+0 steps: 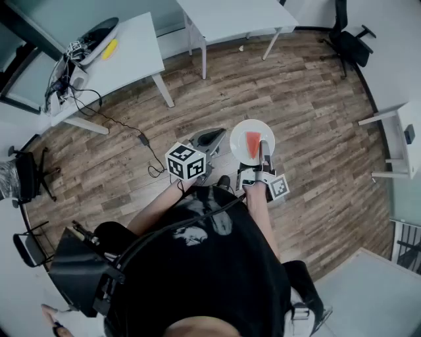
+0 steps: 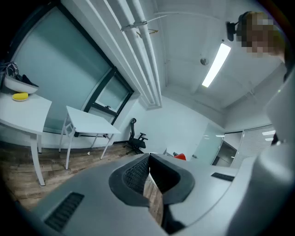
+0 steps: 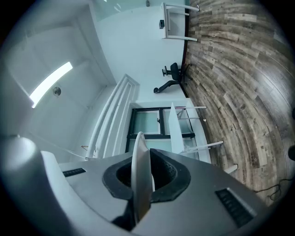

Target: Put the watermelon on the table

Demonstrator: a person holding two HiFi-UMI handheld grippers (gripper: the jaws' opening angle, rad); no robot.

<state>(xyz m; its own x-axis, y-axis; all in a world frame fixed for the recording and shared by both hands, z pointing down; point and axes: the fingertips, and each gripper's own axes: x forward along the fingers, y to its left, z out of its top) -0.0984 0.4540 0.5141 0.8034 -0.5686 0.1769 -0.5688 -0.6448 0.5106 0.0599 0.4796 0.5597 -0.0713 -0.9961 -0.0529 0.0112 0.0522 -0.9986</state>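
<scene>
A red watermelon slice [image 1: 252, 143] lies on a round white plate [image 1: 240, 133], held over the wooden floor in front of the person. My right gripper [image 1: 263, 154] is shut on the plate's near rim. In the right gripper view the plate [image 3: 139, 170] shows edge-on, pinched between the jaws of the right gripper [image 3: 144, 179]. My left gripper [image 1: 212, 139] hangs just left of the plate, shut, with nothing held. Only a thin sliver of floor shows between the jaws of the left gripper [image 2: 150, 183], and a small red patch [image 2: 180, 157] peeks past its body.
A white table [image 1: 131, 56] at the upper left carries a yellow object [image 1: 110, 47], a dark bowl and cables. A second white table [image 1: 230, 16] stands at the top middle. A black office chair [image 1: 352, 43] and a small white stand [image 1: 398, 135] are at the right.
</scene>
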